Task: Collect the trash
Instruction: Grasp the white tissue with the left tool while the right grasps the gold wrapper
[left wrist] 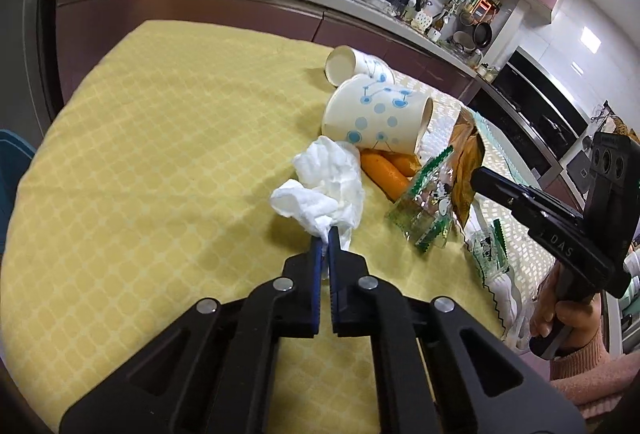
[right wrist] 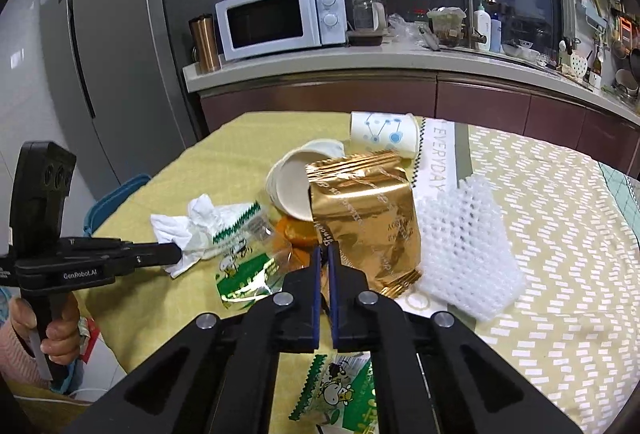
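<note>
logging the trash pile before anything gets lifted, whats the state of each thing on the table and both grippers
left gripper: jaws shut on the tissue
tissue: crumpled, pinched at its near corner
right gripper: jaws shut on the gold bag's edge
gold bag: torn open, creased
near paper cup: on its side
far paper cup: on its side
green wrapper: crumpled, looks empty
foam net: lying flat

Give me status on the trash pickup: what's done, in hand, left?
Done: nothing visibly collected yet. In hand: left gripper is shut on the crumpled tissue; right gripper is shut on the gold foil bag. Left on the table: two paper cups, green wrappers, orange peel, white foam net.
</note>
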Action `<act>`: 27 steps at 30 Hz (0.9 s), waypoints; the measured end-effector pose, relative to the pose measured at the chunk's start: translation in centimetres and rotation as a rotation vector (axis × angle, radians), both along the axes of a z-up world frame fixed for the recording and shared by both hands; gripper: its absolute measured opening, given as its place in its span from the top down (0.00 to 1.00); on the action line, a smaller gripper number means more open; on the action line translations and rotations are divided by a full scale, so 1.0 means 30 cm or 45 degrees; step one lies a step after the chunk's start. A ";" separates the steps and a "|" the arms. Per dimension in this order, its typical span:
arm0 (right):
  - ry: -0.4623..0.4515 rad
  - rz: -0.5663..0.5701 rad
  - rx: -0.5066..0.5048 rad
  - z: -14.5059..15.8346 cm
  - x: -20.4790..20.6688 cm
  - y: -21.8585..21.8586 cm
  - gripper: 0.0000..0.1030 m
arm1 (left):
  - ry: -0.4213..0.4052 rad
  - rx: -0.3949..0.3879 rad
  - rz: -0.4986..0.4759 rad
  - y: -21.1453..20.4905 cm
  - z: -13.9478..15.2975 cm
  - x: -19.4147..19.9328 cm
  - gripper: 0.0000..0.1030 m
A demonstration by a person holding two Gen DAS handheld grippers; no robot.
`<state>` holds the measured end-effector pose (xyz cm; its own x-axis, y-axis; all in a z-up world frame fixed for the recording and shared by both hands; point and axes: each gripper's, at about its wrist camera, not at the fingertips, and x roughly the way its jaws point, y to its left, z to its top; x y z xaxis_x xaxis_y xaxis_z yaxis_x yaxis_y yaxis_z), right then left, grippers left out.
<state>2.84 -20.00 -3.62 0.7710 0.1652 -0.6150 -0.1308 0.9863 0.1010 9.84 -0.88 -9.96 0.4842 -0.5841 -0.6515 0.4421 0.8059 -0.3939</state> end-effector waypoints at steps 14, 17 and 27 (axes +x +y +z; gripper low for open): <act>-0.092 0.018 0.113 0.108 -0.020 -0.032 0.98 | -0.124 -0.016 0.049 0.092 0.102 -0.044 0.97; -0.110 0.033 0.146 0.131 -0.025 -0.033 0.98 | -0.137 -0.023 0.061 0.123 0.113 -0.049 0.97; -0.165 0.159 0.214 0.202 -0.027 0.039 0.98 | -0.195 -0.035 0.131 0.240 0.170 -0.080 0.97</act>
<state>2.02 -18.83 2.43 0.8090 0.3558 -0.4679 -0.2733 0.9324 0.2365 7.44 6.31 -4.86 0.6348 -0.5428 -0.5499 0.4142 0.8398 -0.3509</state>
